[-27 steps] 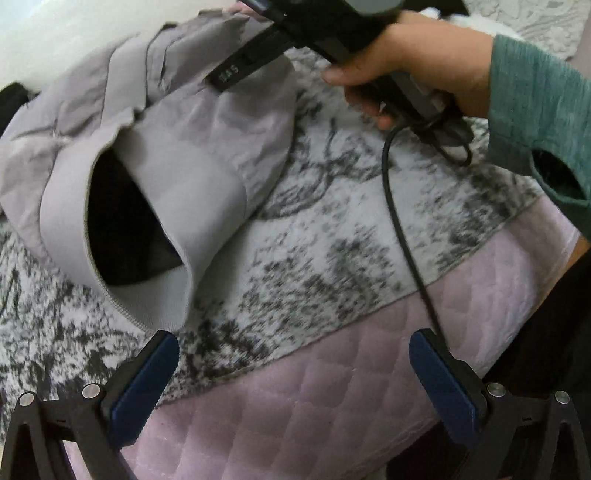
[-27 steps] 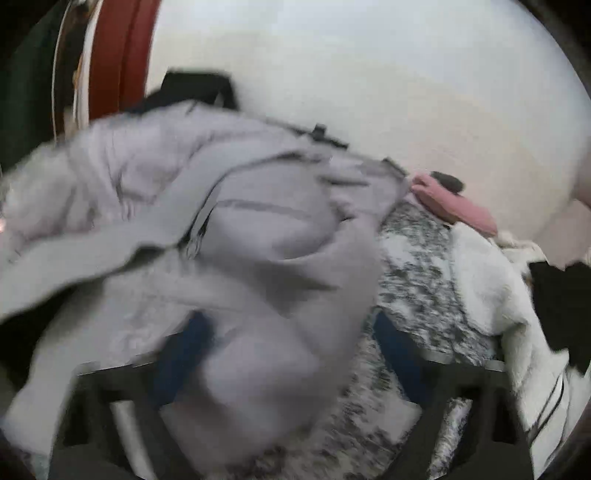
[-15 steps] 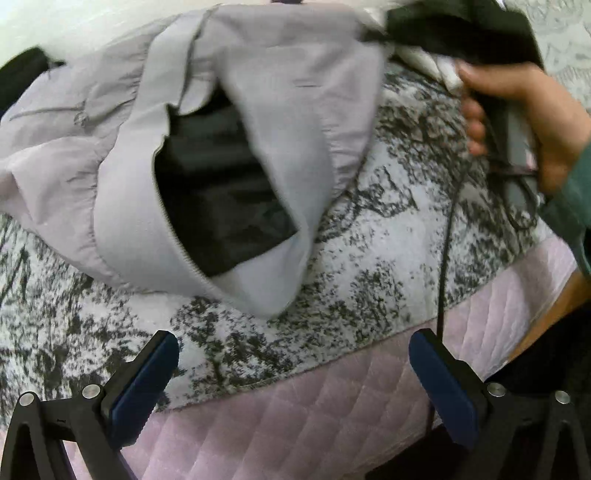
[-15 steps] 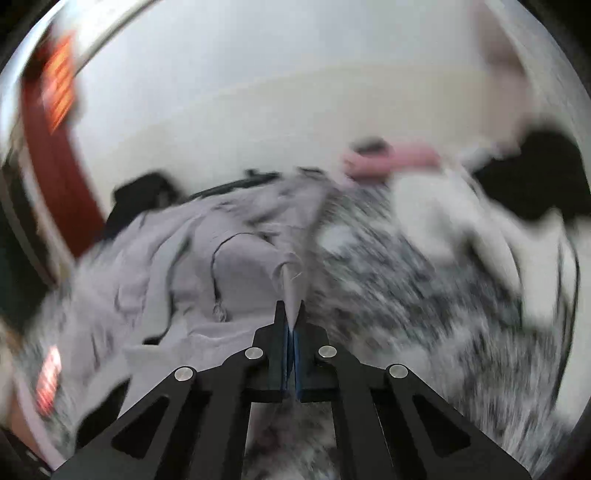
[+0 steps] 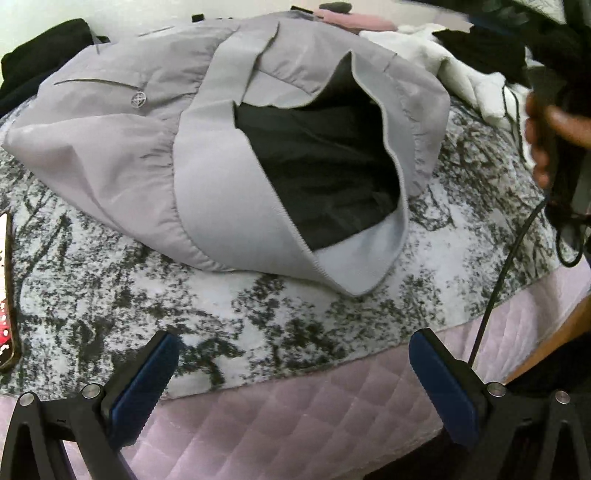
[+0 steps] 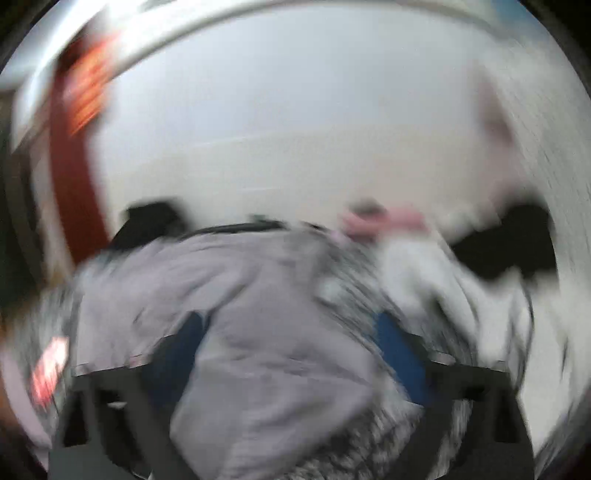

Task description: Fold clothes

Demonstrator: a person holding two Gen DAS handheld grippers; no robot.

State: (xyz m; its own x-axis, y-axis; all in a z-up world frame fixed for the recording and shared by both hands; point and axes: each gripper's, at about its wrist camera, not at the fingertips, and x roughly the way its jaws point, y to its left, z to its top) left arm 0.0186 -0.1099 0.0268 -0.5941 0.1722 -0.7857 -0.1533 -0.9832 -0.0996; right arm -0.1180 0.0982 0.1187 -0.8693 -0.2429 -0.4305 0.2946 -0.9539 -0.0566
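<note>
A grey jacket [image 5: 147,140] with a black lining [image 5: 325,170] lies bunched on the black-and-white patterned blanket [image 5: 184,302]; its hem gapes open toward me. My left gripper [image 5: 295,373] is open and empty, low over the bed's front edge, short of the jacket. The right gripper's body [image 5: 554,122], held in a hand, is at the right edge of the left wrist view. The right wrist view is blurred: my right gripper [image 6: 295,350] is open above the grey jacket [image 6: 258,332].
A pink quilted mattress edge [image 5: 314,413] runs along the front. White [image 5: 461,74], black [image 5: 491,48] and pink [image 5: 354,20] clothes lie at the back right, a black garment [image 5: 40,55] at back left. A phone-like object [image 5: 7,295] lies at the left edge.
My right gripper, shut on a jacket fold half a second ago, has opened and let it go. The jacket has dropped onto the blanket with the hem spread open. The left gripper stayed put.
</note>
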